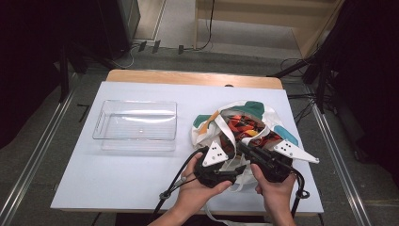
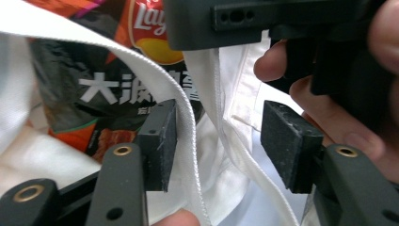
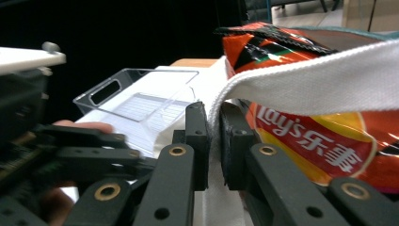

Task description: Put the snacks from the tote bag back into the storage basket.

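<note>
A white tote bag (image 1: 248,109) with green, teal and orange patches lies at the table's right. It holds orange and black Lay's chip bags (image 1: 244,127). At its near rim my left gripper (image 1: 229,165) stands open; in the left gripper view (image 2: 219,141) a white strap (image 2: 186,122) hangs between the pads, resting against one pad, with a dark chip bag (image 2: 94,89) behind. My right gripper (image 1: 243,148) is shut on the bag's white fabric (image 3: 214,188), which leads into a strap (image 3: 320,70) across an orange chip bag (image 3: 320,141).
A clear plastic tray (image 1: 101,123) stands empty at the table's left, also in the right gripper view (image 3: 136,89). The white tabletop (image 1: 117,174) has free room in front of it. Both hands work close together at the near edge.
</note>
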Tool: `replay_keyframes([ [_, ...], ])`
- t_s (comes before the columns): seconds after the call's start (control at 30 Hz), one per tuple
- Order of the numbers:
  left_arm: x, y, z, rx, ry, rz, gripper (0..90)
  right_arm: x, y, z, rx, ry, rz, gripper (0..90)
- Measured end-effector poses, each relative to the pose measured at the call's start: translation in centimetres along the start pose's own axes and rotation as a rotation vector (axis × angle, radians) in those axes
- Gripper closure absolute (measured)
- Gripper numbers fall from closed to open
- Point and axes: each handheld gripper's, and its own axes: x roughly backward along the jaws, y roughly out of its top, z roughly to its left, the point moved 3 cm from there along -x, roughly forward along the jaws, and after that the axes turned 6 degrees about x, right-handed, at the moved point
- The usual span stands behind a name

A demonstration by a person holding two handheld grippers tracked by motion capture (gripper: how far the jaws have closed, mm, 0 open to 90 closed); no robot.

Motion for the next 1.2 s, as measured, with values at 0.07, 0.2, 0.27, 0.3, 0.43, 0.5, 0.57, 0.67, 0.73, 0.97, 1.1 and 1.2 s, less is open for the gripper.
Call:
replay_keyframes([
  [0.07,-0.5,0.1,-0.2,-0.003,-0.001,0.015,45.8,0.0,0.1,0.2,-0.005,0.014,-0.005,84.3],
  [0.2,-0.9,0.2,-0.1,-0.025,0.037,0.01,56.2,0.2,0.1,0.5,-0.007,0.039,-0.01,84.1],
  [0.27,-0.9,0.1,0.0,-0.031,0.025,0.012,72.5,0.6,0.3,0.5,-0.019,0.051,-0.036,84.1],
  [0.3,-0.8,0.1,0.0,-0.034,0.018,0.009,78.2,0.7,0.4,0.4,-0.025,0.053,-0.047,84.1],
  [0.43,-0.2,0.4,0.3,-0.038,-0.009,0.004,88.7,1.1,0.6,0.2,-0.032,0.08,-0.067,78.8],
  [0.5,0.2,0.6,0.7,-0.032,-0.005,-0.003,88.8,1.5,0.7,0.0,-0.025,0.09,-0.084,70.4],
  [0.57,0.7,0.9,1.2,-0.03,0.004,-0.014,88.9,2.3,0.8,-0.1,-0.009,0.074,-0.108,60.7],
  [0.67,1.3,1.3,1.9,-0.028,0.024,-0.022,88.9,4.0,0.3,-1.1,-0.022,0.035,-0.152,53.8],
  [0.73,1.8,1.6,2.5,-0.023,0.039,-0.033,88.9,4.7,-0.6,-1.8,-0.024,0.011,-0.156,52.1],
  [0.97,3.1,3.0,3.6,-0.02,0.066,-0.069,88.8,2.3,-3.1,-1.4,0.106,-0.03,-0.026,41.1],
  [1.1,3.7,4.0,4.0,-0.022,0.074,-0.09,88.9,0.2,-4.1,-0.6,0.19,-0.043,0.064,32.7],
  [1.2,4.2,4.7,4.5,-0.02,0.077,-0.107,88.8,-0.9,-5.1,0.1,0.242,-0.035,0.135,30.4],
])
